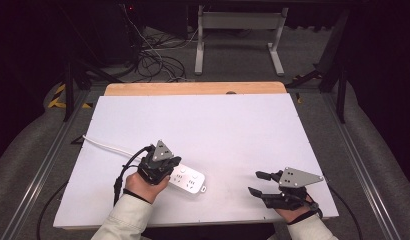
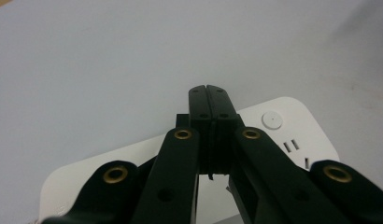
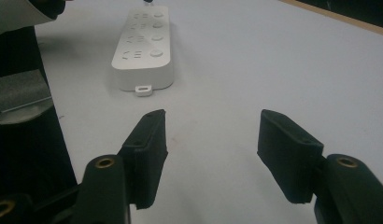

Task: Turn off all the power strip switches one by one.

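A white power strip (image 1: 191, 181) lies on the white table top (image 1: 208, 125) near the front left, and its white cord (image 1: 107, 145) runs off to the left edge. My left gripper (image 1: 174, 163) hovers over the strip's left end with its jaws shut together and nothing between them. In the left gripper view the shut gripper (image 2: 209, 89) points past the strip (image 2: 285, 122), whose round button and socket slots show. My right gripper (image 1: 253, 182) rests open at the front right, aimed left at the strip (image 3: 143, 51). Nothing sits in the open gap of the right gripper (image 3: 210, 128).
A bare wooden strip (image 1: 193, 89) marks the table's far edge. Beyond it stand a white desk frame (image 1: 238, 22) and tangled cables (image 1: 153, 60) on the floor. Metal rails (image 1: 360, 165) run along both sides of the table.
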`<state>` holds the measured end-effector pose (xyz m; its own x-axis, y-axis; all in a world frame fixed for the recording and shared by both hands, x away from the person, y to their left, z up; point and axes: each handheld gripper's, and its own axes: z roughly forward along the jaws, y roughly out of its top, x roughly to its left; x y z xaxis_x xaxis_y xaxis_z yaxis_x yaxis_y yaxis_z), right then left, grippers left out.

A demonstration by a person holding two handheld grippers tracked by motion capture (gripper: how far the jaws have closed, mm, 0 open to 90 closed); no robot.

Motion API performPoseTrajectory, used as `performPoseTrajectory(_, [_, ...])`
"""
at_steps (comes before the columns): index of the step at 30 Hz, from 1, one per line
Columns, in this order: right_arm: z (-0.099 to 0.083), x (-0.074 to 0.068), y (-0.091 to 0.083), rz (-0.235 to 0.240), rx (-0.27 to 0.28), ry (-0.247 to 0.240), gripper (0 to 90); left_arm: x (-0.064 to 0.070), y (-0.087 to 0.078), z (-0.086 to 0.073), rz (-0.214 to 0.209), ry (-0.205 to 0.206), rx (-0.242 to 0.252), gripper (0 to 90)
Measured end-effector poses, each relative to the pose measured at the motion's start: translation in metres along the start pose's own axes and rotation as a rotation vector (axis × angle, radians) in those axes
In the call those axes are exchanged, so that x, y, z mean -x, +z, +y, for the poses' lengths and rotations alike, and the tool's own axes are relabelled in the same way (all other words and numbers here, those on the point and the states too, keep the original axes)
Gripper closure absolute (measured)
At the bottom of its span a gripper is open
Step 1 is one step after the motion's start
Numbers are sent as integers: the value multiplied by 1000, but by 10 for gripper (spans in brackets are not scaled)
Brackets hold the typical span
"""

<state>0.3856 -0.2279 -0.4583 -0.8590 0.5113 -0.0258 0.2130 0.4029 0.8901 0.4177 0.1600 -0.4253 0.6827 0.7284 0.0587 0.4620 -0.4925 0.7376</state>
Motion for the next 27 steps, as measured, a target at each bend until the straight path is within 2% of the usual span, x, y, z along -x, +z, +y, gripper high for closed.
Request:
performPoseTrajectory(7, [0, 0, -1, -3, -2, 0, 422, -14, -2, -5, 12, -35, -9, 900])
performPoseTrajectory(14, [0, 0, -1, -1, 0, 2, 421, -26, -4, -10, 33, -47, -20, 900])
performPoseTrajectory(16, [0, 0, -1, -1, 0, 0, 422, -27, -2, -12, 21, -58, -24, 900])
performPoseTrajectory(21, [0, 0, -1, -1, 0, 1, 421, -26, 5, -14, 13, -38, -52, 900])
performPoseTrajectory(27, [0, 0, -1, 0, -1, -2, 421, -26, 13, -16, 7, -35, -72, 900])
